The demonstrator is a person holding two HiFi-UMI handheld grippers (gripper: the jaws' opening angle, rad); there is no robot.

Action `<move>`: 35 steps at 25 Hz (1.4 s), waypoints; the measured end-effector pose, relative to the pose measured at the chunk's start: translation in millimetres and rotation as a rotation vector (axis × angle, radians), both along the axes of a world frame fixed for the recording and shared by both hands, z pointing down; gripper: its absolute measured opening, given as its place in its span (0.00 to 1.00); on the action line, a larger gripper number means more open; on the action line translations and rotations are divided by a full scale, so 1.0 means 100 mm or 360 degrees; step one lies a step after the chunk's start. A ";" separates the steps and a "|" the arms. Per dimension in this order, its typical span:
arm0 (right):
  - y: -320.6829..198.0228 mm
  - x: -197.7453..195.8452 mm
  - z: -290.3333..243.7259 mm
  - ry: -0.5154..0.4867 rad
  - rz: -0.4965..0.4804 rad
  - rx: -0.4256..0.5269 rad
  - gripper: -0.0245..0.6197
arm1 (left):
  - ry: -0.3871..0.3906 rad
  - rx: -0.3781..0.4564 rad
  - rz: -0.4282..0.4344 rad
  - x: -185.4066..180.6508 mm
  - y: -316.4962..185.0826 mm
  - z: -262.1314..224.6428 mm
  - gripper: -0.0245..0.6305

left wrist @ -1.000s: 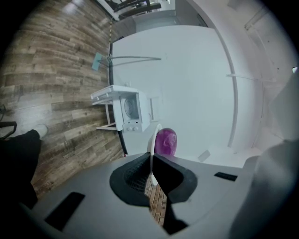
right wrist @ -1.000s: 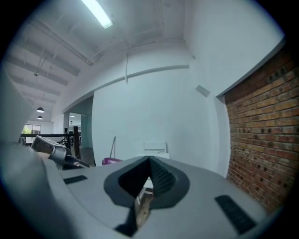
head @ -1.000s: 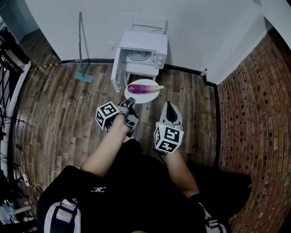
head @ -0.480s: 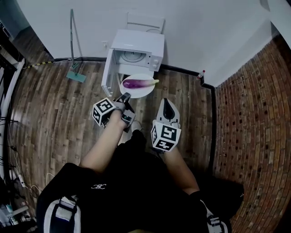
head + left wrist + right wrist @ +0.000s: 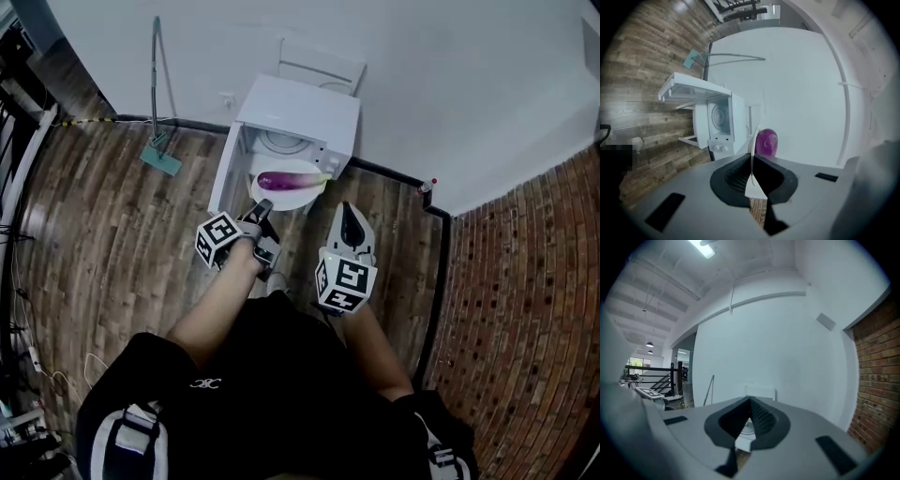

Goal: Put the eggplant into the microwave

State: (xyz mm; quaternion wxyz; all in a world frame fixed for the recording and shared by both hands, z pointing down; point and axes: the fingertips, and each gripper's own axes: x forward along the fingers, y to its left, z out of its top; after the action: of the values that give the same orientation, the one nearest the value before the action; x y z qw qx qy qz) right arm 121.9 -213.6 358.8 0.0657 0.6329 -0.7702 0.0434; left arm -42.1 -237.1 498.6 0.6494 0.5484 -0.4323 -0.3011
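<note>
My left gripper is clamped on the rim of the white plate carrying the eggplant, just before the open microwave. Only the left gripper view shows that rim edge-on between the pads. My right gripper has its jaws together and empty, clear of the plate, over bare wood floor.

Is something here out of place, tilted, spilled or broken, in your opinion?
Nothing is spilled or broken. One unusual thing: the plate with the eggplant is held by the left gripper at its rim alone, in front of the open microwave.
</note>
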 end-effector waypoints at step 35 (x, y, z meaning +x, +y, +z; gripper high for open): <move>-2.12 -0.29 1.60 -0.0102 -0.0957 -0.0424 0.06 | -0.0022 -0.0254 -0.0668 0.13 -1.41 1.61 0.06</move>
State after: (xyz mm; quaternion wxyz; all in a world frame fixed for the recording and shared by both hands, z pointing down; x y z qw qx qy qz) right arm 93.2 -425.9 518.9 0.1336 0.3613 -0.9118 0.1423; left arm -29.6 -378.0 660.1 0.6110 0.3953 -0.5638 -0.3907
